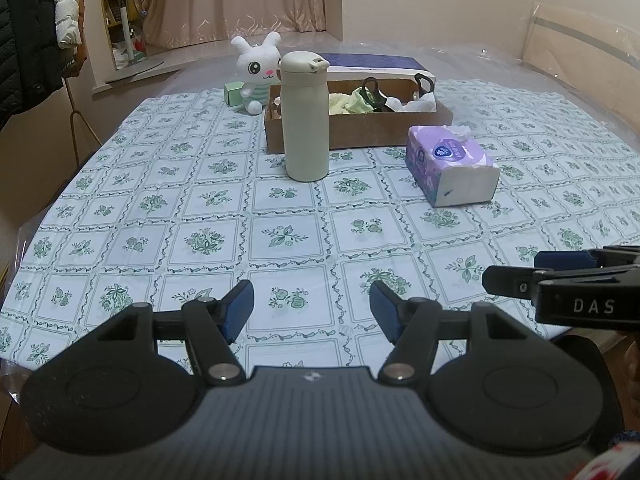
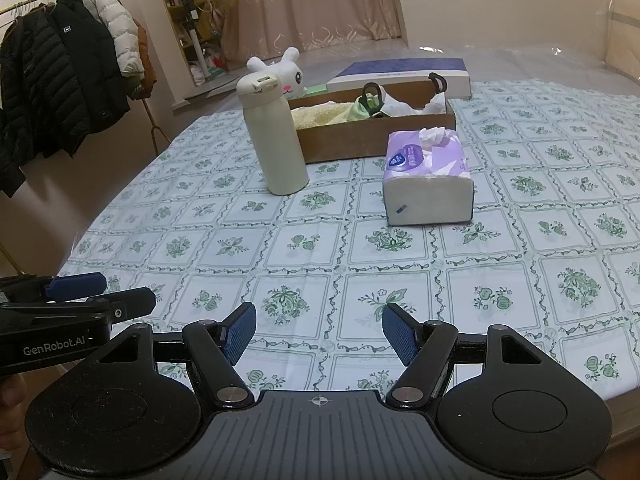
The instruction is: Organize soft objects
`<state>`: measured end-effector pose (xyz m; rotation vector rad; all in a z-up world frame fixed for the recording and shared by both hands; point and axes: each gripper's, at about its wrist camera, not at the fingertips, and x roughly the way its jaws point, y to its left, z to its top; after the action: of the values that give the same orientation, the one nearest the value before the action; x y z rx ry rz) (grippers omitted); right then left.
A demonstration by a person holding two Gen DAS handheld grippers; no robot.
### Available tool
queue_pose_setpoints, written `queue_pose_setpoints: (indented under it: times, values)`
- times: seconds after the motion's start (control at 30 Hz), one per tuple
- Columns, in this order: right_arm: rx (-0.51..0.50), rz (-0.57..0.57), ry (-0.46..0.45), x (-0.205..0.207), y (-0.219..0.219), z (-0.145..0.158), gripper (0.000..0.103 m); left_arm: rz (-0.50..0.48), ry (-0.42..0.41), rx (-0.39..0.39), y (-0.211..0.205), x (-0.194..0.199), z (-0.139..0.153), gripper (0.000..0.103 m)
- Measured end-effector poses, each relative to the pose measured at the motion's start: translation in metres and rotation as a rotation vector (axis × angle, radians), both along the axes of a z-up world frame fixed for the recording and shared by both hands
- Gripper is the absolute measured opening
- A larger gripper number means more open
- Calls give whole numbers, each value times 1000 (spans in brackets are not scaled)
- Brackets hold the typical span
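Soft, even indoor light, seemingly from overhead, leaves only faint shadows. Both fisheye views are sharp at centre, bending strongly toward dark vignetted corners. Mild glare sits on far clear plastic sheeting (image 1: pixel 576 36).

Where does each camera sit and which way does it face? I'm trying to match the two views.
Left wrist: on the left gripper, angled down across the tablecloth at the bottle; the right gripper juts in from the right edge.
Right wrist: on the right gripper, facing the tissue pack; the left gripper shows at lower left.
Shared: bottle, tissue pack, cardboard box, plush rabbit.
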<state>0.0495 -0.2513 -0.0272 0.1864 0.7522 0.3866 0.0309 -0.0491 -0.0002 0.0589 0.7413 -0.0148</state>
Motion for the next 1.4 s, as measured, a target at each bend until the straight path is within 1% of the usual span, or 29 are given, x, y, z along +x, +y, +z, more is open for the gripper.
queue_pose_setpoints:
  times: [1.4]
  values:
    - [1,-3,8,0,0,-4,70,-1,2,-1,0,0,-1,62]
